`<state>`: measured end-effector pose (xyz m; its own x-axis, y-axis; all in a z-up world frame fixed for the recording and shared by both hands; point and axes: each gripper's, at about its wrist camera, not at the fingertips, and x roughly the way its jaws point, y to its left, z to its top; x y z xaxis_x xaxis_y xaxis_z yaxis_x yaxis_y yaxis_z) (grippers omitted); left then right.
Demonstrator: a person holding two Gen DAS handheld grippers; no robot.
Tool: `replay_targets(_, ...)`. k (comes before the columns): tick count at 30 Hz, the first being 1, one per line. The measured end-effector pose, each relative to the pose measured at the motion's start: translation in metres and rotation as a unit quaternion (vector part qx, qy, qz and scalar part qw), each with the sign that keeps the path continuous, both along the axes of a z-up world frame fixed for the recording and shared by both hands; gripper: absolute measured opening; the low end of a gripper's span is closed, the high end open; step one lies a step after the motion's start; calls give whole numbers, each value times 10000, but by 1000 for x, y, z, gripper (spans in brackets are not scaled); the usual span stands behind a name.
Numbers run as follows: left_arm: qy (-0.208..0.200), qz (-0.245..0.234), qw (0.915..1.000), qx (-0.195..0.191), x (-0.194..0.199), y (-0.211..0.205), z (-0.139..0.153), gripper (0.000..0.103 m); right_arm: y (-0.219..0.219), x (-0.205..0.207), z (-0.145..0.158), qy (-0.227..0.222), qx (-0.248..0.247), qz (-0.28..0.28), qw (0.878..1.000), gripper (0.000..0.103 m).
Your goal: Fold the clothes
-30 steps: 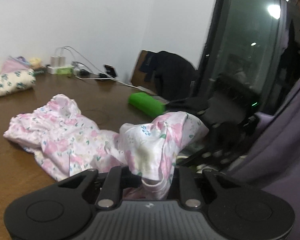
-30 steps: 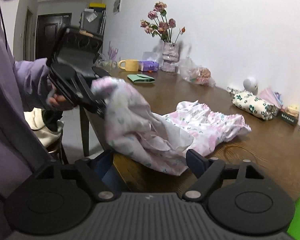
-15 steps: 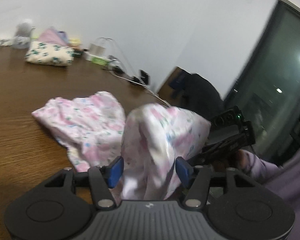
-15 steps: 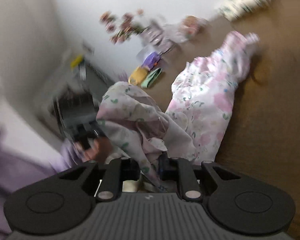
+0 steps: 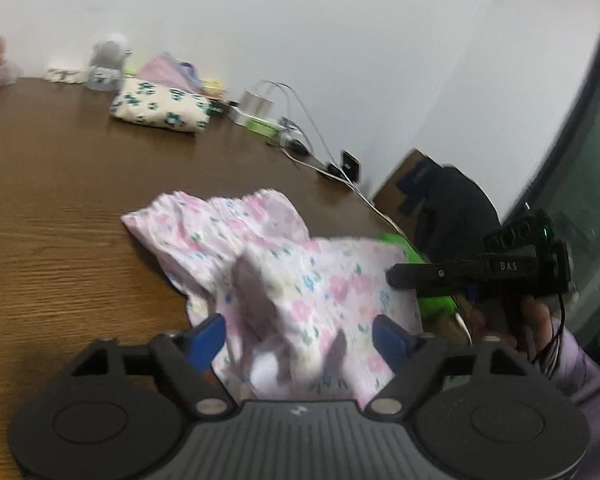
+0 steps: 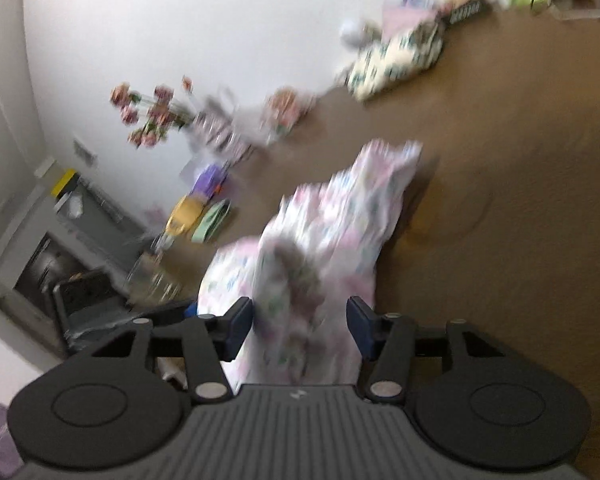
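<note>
floral garment [image 5: 300,280] on table [image 5: 60,220]: left claw [image 5: 300,334], right claw [image 6: 300,326] both spreading (cloth between, unpinched).

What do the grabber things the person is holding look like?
Each gripper is black plastic: a ribbed grey-black body with two round discs, silver screws and two fingers ending in blue pads. That shows on the left gripper and the right gripper. Seen from the side, the right one has white letters reading DAS, a small green light and a thin black cable. The person's sleeve is light purple.

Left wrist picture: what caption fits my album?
Left gripper, jaws opening around floral garment on wooden table.
</note>
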<state>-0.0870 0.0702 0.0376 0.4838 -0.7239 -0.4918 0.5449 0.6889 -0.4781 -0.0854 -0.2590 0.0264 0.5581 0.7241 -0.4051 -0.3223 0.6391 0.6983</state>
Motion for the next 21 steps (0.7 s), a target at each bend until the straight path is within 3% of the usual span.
replay_targets(1,125,55,9999,-102,2,-1,0,71,-3,4,0,7,60,-89,9999,51)
replay_targets(3,263,163,9993,-231,1,-4,0,59,2,12,-2,11,197,-142,9997,30)
replay_targets(4,347,225,9988,-256,1,-6,0,52,7,18,-3,6,288,-103,9995,26)
replay_targets(7,650,396,9971,-37,-2,-16,-10,29,21,26,-8,98,226,-93,9997,11)
replay_targets(9,707,461,9964,35,-5,-17,-14,29,25,30,-16,400,121,-165,9990,9)
replay_targets(11,696,517,9962,-48,-7,-12,-15,38,30,34,-26,604,31,-227,9979,8)
replay_targets(13,591,746,9954,-115,-6,-6,-8,72,34,33,-28,599,-68,-223,9979,8)
replay_targets(14,536,882,9945,-161,-4,-3,-5,78,35,32,-28,568,-95,-201,9981,8)
replay_targets(17,519,1120,9916,-376,6,1,0,78,39,31,-26,492,-218,-165,9984,8)
replay_targets(18,596,1156,9906,-415,10,0,-1,67,40,30,-26,490,-242,-164,9984,8)
replay_targets(21,915,1231,9878,-258,22,-8,-9,18,40,27,-23,450,-325,-119,9984,8)
